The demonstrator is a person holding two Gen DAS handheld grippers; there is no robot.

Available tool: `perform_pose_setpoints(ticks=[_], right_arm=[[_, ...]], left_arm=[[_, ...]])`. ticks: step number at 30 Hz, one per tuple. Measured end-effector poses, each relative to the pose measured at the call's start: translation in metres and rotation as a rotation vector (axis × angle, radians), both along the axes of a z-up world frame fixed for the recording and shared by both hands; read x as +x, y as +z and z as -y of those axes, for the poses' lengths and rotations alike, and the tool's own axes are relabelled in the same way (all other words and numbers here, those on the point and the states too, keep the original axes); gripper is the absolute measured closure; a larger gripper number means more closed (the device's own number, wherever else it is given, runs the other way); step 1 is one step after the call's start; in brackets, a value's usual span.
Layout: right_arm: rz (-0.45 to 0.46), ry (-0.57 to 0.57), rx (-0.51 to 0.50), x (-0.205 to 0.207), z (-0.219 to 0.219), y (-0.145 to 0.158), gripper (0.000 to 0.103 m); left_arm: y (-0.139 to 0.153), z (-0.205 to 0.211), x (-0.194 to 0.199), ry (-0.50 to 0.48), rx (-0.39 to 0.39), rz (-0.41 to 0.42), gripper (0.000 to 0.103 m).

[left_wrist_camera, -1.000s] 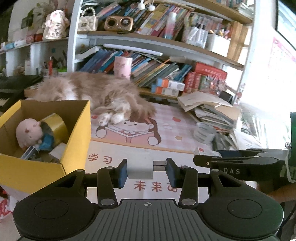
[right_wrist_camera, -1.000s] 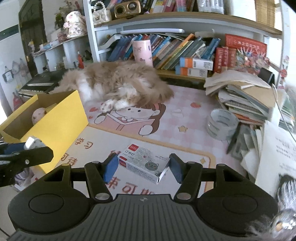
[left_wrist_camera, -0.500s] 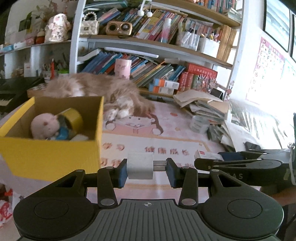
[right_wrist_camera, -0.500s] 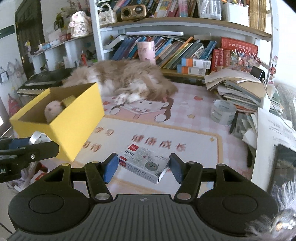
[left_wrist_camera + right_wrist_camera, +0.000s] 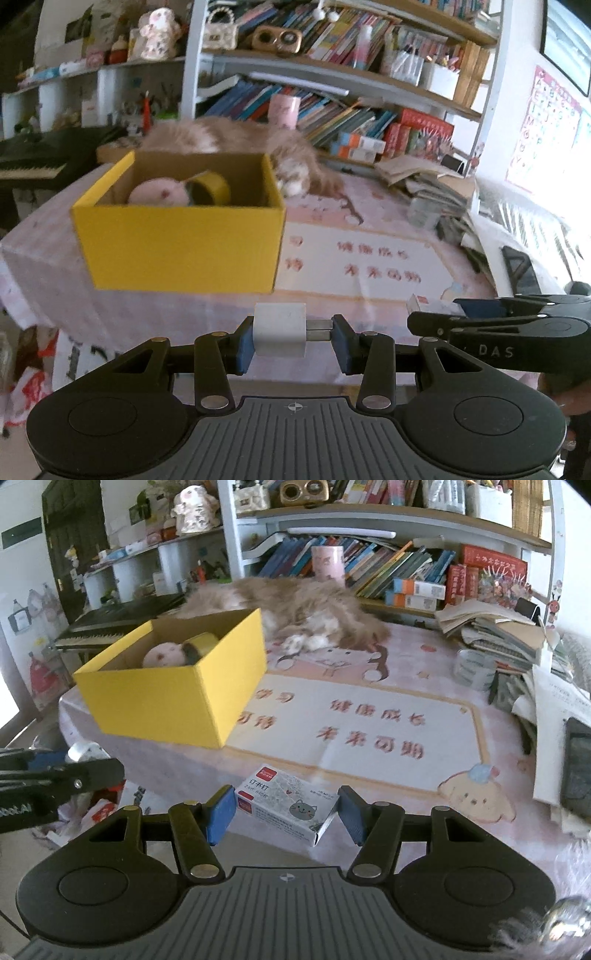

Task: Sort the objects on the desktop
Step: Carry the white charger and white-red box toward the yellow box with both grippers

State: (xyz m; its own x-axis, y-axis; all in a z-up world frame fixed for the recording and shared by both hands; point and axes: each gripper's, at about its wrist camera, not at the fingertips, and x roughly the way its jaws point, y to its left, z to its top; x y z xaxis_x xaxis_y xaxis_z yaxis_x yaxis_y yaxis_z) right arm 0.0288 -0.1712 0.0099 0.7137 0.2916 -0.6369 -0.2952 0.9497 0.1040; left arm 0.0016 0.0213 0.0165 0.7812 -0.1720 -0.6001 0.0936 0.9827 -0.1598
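My left gripper (image 5: 293,341) is shut on a white charger plug (image 5: 280,328), held in the air in front of the desk's near edge. My right gripper (image 5: 286,812) is shut on a small staples box (image 5: 286,806) with a cat drawing, held above the desk's front edge. The yellow cardboard box (image 5: 181,247) stands on the desk's left part; it also shows in the right wrist view (image 5: 173,698). Inside it lie a pink plush toy (image 5: 159,192) and a yellow tape roll (image 5: 210,188).
A fluffy cat (image 5: 295,616) lies at the back of the desk behind the box. A clear tape roll (image 5: 474,668) and stacked books and papers (image 5: 498,631) sit at the right. A bookshelf (image 5: 332,74) stands behind. A pink desk mat (image 5: 369,716) covers the desk.
Both grippers have pulled back and up from the desk with their objects still held. The yellow box now appears farther away and more central in the left wrist view.
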Motion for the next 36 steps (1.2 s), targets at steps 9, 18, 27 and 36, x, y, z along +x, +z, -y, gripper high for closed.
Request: perform_pose_setpoints(ticks=[9, 18, 27, 36], right_arm=[[-0.012, 0.035, -0.002, -0.021, -0.03, -0.001, 0.045], [0.0, 0.117, -0.015, -0.022, -0.067, 0.001, 0.045], [-0.008, 0.23, -0.04, -0.012, -0.099, 0.001, 0.045], [0.0, 0.268, -0.003, 0.007, -0.109, 0.009, 0.045]], left_arm=[[-0.002, -0.026, -0.025, 0.022, -0.008, -0.003, 0.062], [-0.002, -0.056, -0.039, 0.08, -0.008, -0.004, 0.062], [-0.003, -0.08, -0.046, 0.171, -0.023, -0.012, 0.062], [0.005, -0.09, -0.03, 0.208, 0.003, 0.011, 0.062]])
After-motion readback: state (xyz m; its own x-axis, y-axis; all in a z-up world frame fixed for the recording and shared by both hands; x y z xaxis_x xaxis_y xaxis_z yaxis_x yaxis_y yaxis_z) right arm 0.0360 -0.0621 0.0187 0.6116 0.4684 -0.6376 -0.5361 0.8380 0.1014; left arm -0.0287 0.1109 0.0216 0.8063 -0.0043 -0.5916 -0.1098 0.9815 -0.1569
